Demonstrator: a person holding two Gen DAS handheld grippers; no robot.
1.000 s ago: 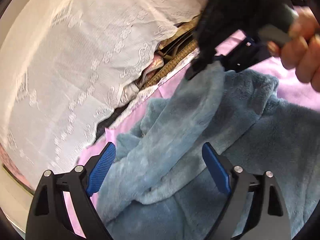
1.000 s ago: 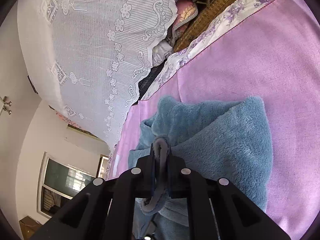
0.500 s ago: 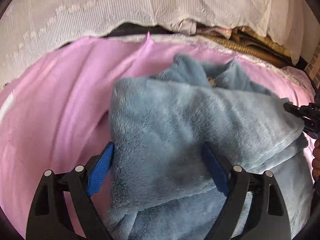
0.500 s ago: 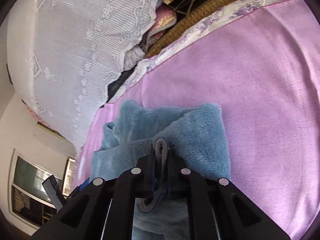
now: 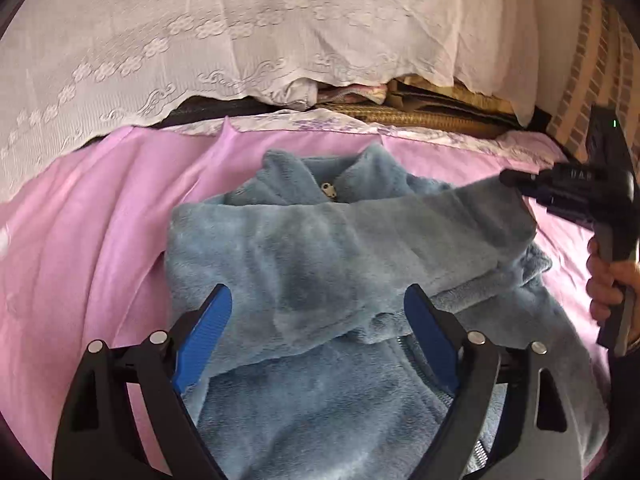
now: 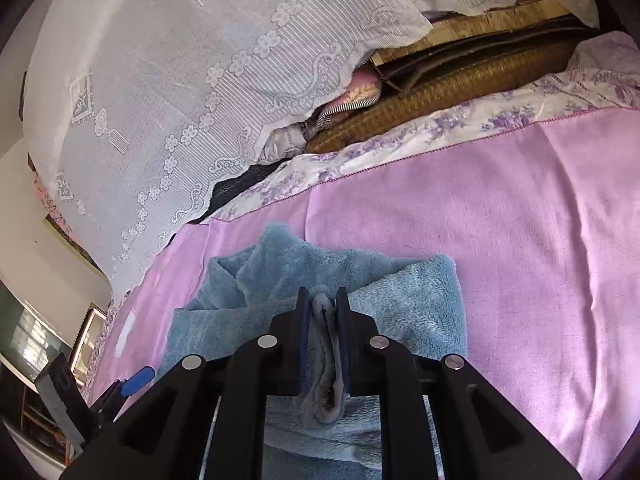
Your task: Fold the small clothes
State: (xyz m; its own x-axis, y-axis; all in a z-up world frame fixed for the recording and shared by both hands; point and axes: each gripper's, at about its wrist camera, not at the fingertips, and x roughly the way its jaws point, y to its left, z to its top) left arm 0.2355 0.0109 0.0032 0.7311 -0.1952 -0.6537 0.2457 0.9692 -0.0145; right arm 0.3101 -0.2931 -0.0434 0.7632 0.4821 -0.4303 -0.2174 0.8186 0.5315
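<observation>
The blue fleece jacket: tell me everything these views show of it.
The blue fleece jacket is plush, soft-looking pile, lying front-up on the pink sheet. Its collar points toward the lace curtain, with a small zipper pull at the neck and zipper teeth showing lower down. One sleeve is folded across the chest. The right gripper has the sleeve's cuff between its jaws, which are opening. The left gripper hovers open over the body, gripping nothing.

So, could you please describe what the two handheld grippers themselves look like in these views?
Both are matte black plastic. The left gripper has two angled fingers faced with ribbed blue pads and dotted with silver screw heads. The right gripper matches it, and from the left view shows a grey handle and a small green light.
</observation>
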